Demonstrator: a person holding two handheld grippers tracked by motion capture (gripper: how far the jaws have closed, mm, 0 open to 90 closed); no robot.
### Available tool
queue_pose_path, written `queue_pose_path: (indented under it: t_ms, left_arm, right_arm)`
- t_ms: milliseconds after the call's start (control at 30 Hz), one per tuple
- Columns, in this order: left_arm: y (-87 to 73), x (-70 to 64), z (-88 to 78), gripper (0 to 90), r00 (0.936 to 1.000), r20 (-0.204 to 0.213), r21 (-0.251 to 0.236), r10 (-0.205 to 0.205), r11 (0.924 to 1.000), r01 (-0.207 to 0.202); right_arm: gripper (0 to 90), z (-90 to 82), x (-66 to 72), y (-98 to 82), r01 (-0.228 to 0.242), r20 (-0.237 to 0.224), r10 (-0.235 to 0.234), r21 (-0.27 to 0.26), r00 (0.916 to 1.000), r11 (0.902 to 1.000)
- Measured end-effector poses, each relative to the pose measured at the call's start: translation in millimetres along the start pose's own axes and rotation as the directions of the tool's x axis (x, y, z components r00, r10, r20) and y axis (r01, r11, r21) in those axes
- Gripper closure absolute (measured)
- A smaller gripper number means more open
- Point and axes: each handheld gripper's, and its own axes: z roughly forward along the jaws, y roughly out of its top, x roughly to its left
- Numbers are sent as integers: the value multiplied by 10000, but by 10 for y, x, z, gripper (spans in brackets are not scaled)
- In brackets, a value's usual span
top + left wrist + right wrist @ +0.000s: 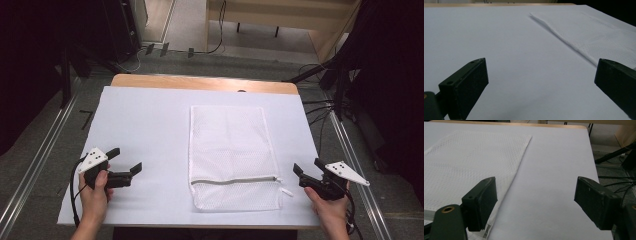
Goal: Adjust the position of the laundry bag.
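White mesh makes up the laundry bag (232, 157) lying flat in the middle of the table (145, 125), which is covered in a pale sheet; in the high view the bag's zipper (233, 179) runs across its near end with a small pull tab at the right. The left gripper (126, 161) is held in the left hand (95, 192) near the table's near left corner, jaws spread wide with nothing between them, well apart from the bag. The right gripper (306, 167) sits in the right hand (327, 205) at the near right edge, jaws also wide and empty. From the left gripper view, the two black jaws stand far apart over bare sheet, the bag (594, 37) stretching away on the right. From the right gripper view, the jaws gape wide, the left one just over the bag's (469, 165) near right edge.
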Motion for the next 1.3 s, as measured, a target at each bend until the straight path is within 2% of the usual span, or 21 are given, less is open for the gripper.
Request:
queue_pose_path:
  t_ms: [67,233,433,633,767,833,900,967,1033,1067,1167,1233,1300]
  left_arm:
    - [11,-29,4,0,9998,149,-63,-99,9999,100]
    - [23,-131,42,0,9992,333,24,208,9998,-208]
    - [102,-295,131,0,9976,693,-293,-58,9995,78]
    - [178,-527,413,4,9946,1029,138,101,9998,-115]
    - [226,-710,635,68,9945,1044,465,-111,9989,62]
    - [255,-776,765,74,9958,899,812,-189,9966,116]
    - [273,-820,887,147,9970,408,1176,-651,9912,599]
    - [264,-845,983,171,9957,329,1417,-871,9865,816]
    - [244,-884,1084,240,9947,171,1837,-1014,9782,966]
    - [235,-909,1128,261,9953,30,2030,-964,9747,937]
    - [229,-971,1211,362,9969,-181,2201,-771,9722,792]
    - [231,-987,1260,427,9958,66,2357,-918,9679,877]
    - [232,-992,1299,485,9944,-36,2377,-1055,9658,1034]
  right_arm:
    - [182,6,17,-13,130,83,-131,121,9999,9998]
    - [217,-29,19,-32,20,48,-20,-9,10000,10000]
    - [241,-31,30,-19,-26,50,27,-226,10000,9997]
    - [260,18,12,-5,-169,74,172,-284,9998,9995]
    - [266,39,28,6,-204,48,206,-321,9998,9993]
    - [268,43,43,9,-114,39,115,-342,9999,9993]
    - [267,38,62,8,-68,51,70,-361,10000,9993]
    - [267,33,76,6,-30,44,32,-407,10000,9992]
    - [269,39,74,8,17,73,-13,-507,10000,9987]
    - [270,43,73,9,-40,73,44,-517,10000,9987]
    - [272,61,63,0,-36,106,42,-517,9999,9987]
    - [272,66,64,-10,-65,102,70,-479,9999,9988]
    - [274,67,62,-17,-18,133,25,-467,9999,9989]
